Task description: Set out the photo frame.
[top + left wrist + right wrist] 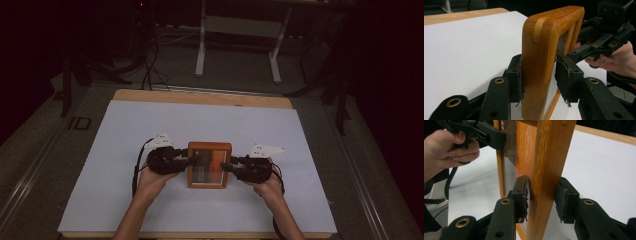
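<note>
Close in, the left gripper (537, 78) and right gripper (544, 198) each straddle a side rail of the wooden frame (209, 164) with one pad touching and one just clear, while from above it stands mid-sheet on the white table cover (120, 130), holding an orange picture behind glass.

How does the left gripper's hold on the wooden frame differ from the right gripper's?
The left gripper straddles the left side bar of the wooden frame; the right gripper straddles the right side bar. In each gripper's own view, one pad lies against the wood and the other stands off with a gap; that gap looks wider on the left gripper. Both are black, hand-held and reach in from the sides.
</note>
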`<move>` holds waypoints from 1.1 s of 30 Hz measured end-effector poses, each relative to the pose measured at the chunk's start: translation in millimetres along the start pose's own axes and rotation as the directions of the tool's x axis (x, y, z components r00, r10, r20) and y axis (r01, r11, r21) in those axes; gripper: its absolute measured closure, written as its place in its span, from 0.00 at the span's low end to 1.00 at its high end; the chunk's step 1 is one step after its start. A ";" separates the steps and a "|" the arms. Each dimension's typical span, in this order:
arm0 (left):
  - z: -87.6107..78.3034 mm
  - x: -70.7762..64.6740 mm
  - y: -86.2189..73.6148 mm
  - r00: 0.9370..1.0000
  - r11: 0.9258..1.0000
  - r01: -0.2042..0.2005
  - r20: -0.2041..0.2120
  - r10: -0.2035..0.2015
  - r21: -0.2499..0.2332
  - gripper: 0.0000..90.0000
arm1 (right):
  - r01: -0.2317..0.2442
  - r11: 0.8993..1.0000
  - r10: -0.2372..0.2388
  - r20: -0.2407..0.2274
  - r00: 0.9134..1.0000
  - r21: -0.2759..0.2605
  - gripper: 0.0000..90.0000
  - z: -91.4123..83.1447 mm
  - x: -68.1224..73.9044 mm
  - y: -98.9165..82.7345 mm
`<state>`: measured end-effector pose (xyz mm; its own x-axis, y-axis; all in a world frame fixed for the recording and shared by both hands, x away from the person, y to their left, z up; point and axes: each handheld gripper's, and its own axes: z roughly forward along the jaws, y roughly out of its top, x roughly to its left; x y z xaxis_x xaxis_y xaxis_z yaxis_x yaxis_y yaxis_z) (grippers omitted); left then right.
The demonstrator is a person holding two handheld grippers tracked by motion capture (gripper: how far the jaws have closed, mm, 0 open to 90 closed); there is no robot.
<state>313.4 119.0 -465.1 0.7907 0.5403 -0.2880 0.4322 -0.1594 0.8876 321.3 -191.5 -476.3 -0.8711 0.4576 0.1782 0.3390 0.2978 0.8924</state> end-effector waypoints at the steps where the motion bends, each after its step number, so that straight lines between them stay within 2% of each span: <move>1: 0.3 0.5 -0.6 1.000 1.000 0.004 0.001 -0.004 0.002 0.66 | -0.003 1.000 0.003 0.000 1.000 0.004 0.71 0.9 -0.2 -0.9; 5: 4.1 5.3 -5.8 1.000 1.000 0.025 0.008 -0.025 0.013 0.65 | -0.005 1.000 0.005 0.004 1.000 0.019 0.71 3.4 -1.2 -4.0; 8: 4.8 10.6 -10.6 0.998 0.998 0.057 0.021 -0.057 -0.022 0.65 | -0.013 1.000 0.013 0.005 1.000 0.012 0.72 6.1 -2.6 -7.0; 14: 6.4 13.2 -13.3 0.998 0.997 0.067 0.019 -0.067 -0.042 0.65 | -0.028 1.000 0.028 0.007 1.000 0.003 0.72 7.2 -3.8 -8.4; 21: 10.7 14.5 -14.9 0.996 0.995 0.081 -0.020 -0.082 -0.055 0.65 | -0.058 0.998 0.058 0.014 0.998 -0.006 0.72 10.2 -8.3 -12.0; 29: 12.6 13.3 -15.9 0.995 0.994 0.085 -0.052 -0.088 -0.063 0.64 | -0.068 0.998 0.068 0.018 0.998 -0.002 0.71 11.7 -10.8 -13.3; 33: 12.8 12.7 -15.9 0.994 0.995 0.088 -0.059 -0.091 -0.046 0.62 | -0.064 0.998 0.064 0.020 0.998 0.006 0.71 11.8 -10.5 -12.1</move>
<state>322.1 117.8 -487.4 0.7213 0.6003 -0.3455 0.4798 -0.0733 0.8743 330.5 -190.0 -493.9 -0.8403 0.4927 0.2261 0.3961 0.2733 0.8766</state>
